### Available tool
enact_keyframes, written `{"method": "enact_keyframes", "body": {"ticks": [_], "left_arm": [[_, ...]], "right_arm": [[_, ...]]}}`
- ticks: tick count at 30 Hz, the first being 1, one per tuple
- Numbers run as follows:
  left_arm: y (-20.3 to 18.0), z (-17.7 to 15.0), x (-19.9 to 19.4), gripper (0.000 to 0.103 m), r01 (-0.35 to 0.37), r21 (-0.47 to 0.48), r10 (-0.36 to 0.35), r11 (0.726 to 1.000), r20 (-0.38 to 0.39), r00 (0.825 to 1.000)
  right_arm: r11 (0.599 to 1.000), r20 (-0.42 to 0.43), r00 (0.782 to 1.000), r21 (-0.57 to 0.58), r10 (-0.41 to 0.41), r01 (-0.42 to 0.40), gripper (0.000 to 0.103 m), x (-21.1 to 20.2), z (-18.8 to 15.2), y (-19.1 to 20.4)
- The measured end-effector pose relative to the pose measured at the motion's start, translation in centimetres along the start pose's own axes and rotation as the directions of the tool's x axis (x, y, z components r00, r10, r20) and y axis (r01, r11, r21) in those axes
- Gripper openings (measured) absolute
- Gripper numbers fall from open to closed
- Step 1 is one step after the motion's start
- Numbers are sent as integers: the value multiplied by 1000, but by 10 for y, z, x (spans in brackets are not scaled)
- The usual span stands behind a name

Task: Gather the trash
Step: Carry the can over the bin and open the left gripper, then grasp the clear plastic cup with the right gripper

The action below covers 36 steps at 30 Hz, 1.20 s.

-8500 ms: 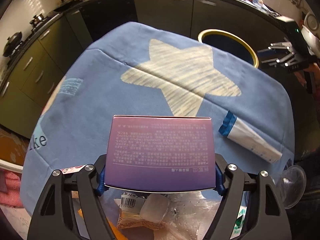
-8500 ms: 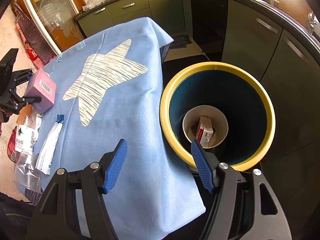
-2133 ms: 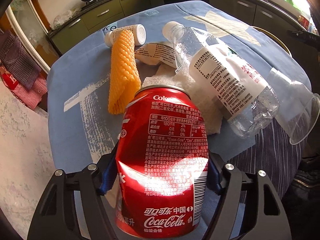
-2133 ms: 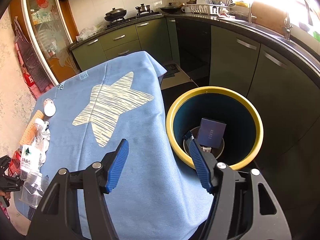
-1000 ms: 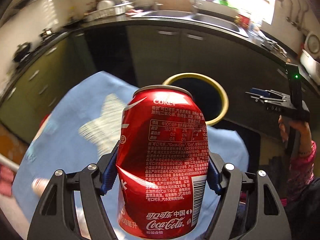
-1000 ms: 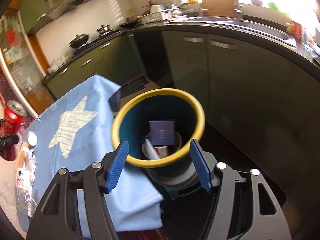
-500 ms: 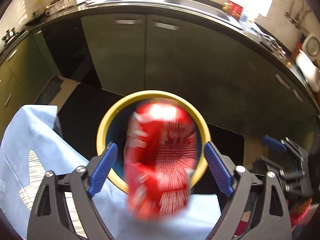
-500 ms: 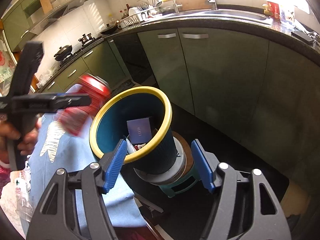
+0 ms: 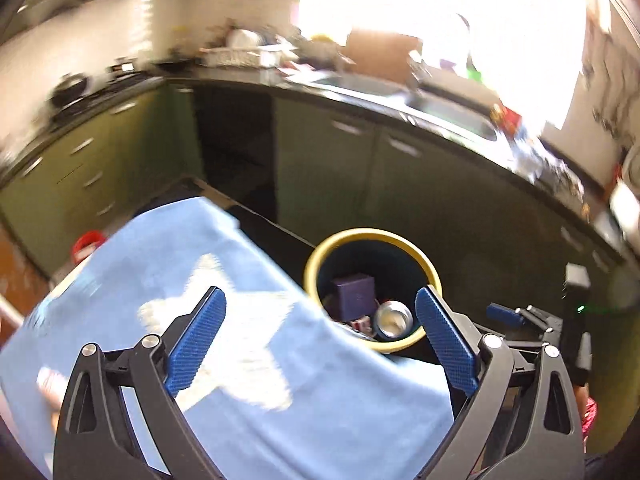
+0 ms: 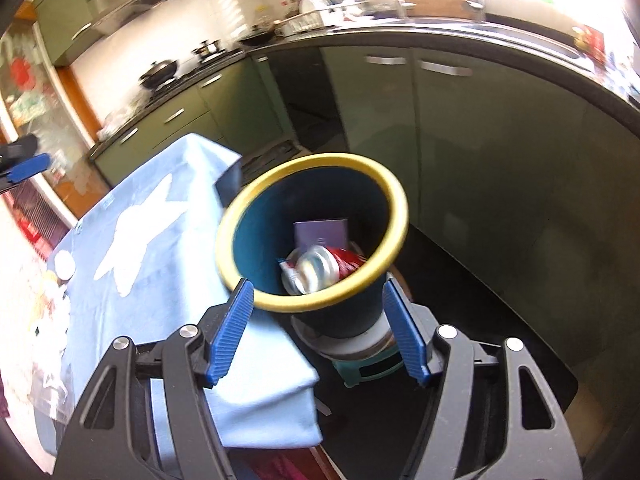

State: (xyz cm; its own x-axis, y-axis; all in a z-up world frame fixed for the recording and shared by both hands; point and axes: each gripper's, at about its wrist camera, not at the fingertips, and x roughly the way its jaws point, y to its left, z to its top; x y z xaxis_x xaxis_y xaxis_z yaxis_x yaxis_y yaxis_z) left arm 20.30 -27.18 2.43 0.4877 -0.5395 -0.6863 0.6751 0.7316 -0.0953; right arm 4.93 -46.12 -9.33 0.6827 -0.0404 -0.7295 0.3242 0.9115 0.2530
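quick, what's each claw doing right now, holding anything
Left claw: open, jaws just widened, nothing between them; red can lies in the bin.
Right claw: open, holding nothing.

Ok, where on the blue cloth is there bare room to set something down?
The star print and the cloth between it and the yellow-rimmed bin are bare. The cloth's far-left edge is crowded with trash.

A yellow-rimmed, teal-lined bin [image 10: 390, 196] holds a red can [image 10: 332, 262] and purple box [image 10: 320, 233] beside a blue, white-starred cloth [image 10: 176, 216].
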Motion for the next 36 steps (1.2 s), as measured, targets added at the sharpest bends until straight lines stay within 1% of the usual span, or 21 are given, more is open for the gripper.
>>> {"method": "enact_keyframes", "body": {"ticks": [1,4,7,9,12,15,16,17,19,21,22,23,24,25,26,28,29,31,32,34,36], "left_arm": [[8,-6,-13,96,-9,-28,9,1000,21,1000],[38,-34,-58,97,-70,-89,76,994,70,995],[62,-68,-96,98,-135,-152,152,979,107,983],[74,-91,-112,98,-177,-194,201,965,111,973],[90,-125,-127,98,-222,-266,253,938,91,963],[111,-160,-142,98,-276,-342,316,898,67,946],[118,-171,-148,98,-303,-357,346,884,60,936],[123,-180,-155,98,-336,-371,382,866,56,923],[134,-202,-170,98,-395,-421,458,817,56,887],[143,-215,-180,98,-415,-458,490,786,51,871],[147,-222,-185,98,-421,-472,500,774,48,865],[151,-229,-189,98,-423,-488,506,764,44,862],[154,-232,-190,98,-423,-496,506,758,39,862],[154,-236,-192,98,-423,-504,507,753,34,861],[157,-241,-194,98,-425,-513,511,746,30,859],[157,-246,-194,98,-430,-522,516,737,23,856],[159,-248,-192,98,-430,-527,516,733,19,856],[161,-254,-191,98,-426,-540,513,726,12,858],[162,-257,-190,98,-424,-542,509,725,8,861],[160,-259,-188,98,-425,-540,506,726,2,863],[158,-260,-185,98,-425,-536,503,729,-1,864]], "right_arm": [[1000,-4,1000,-23,10,-10,64,1,-1,7],[994,-27,999,-102,39,-42,64,2,-5,34],[978,-66,994,-187,82,-93,64,8,-12,67],[963,-101,989,-238,107,-128,64,13,-21,87],[932,-147,976,-305,158,-196,64,18,-33,120],[883,-181,956,-375,230,-283,64,12,-48,152],[865,-190,948,-394,254,-311,64,10,-51,160],[838,-203,938,-424,280,-342,64,4,-55,169],[791,-213,927,-483,309,-375,64,-6,-67,185],[727,-241,908,-545,341,-418,64,-17,-78,203],[690,-256,895,-572,364,-444,64,-24,-83,210],[663,-271,884,-586,382,-466,64,-30,-88,213],[632,-287,868,-598,405,-493,63,-36,-93,218],[609,-296,858,-608,421,-509,62,-40,-96,224],[593,-298,853,-619,429,-515,62,-44,-99,227],[577,-305,849,-630,432,-520,59,-46,-104,233],[575,-308,851,-634,426,-517,57,-44,-107,237],[574,-315,857,-642,407,-509,50,-34,-115,248],[574,-320,858,-642,401,-508,48,-29,-118,251],[578,-319,869,-652,378,-491,42,-18,-127,259],[578,-304,882,-670,360,-467,39,-8,-134,267]]}}
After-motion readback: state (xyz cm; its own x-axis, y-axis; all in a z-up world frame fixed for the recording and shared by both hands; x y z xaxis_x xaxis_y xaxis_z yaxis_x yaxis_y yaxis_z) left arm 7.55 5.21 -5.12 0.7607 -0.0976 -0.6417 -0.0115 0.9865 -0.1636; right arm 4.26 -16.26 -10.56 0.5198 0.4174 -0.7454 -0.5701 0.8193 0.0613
